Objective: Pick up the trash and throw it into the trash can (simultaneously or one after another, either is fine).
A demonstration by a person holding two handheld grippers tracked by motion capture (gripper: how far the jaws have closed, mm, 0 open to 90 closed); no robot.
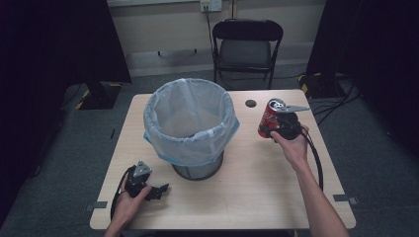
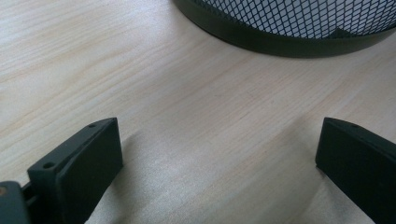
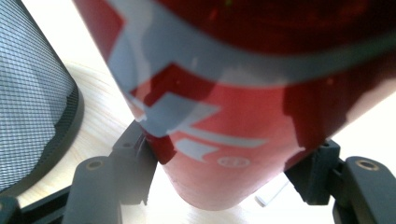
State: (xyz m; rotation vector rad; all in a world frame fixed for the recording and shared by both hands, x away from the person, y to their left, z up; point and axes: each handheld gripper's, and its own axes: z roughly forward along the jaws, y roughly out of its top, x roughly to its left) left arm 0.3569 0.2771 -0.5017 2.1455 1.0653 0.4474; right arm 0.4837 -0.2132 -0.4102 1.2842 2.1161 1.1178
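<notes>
A red soda can (image 1: 270,119) with white lettering hangs a little above the right side of the table, held tilted by my right gripper (image 1: 281,126). Seen close in the right gripper view, the can (image 3: 243,107) sits between the two black jaws, whose pads press on its sides. A black mesh bin (image 1: 190,126) lined with a pale blue bag stands at the table's middle. My left gripper (image 1: 159,190) rests on the table near the front left, its jaws wide open over bare wood, with the bin's base (image 2: 280,32) just ahead of it.
The wooden table (image 1: 257,182) has a small dark round hole (image 1: 251,103) at its back right. A black folding chair (image 1: 247,47) stands behind the table. Dark curtains hang at both sides. Cables trail on the floor at the right.
</notes>
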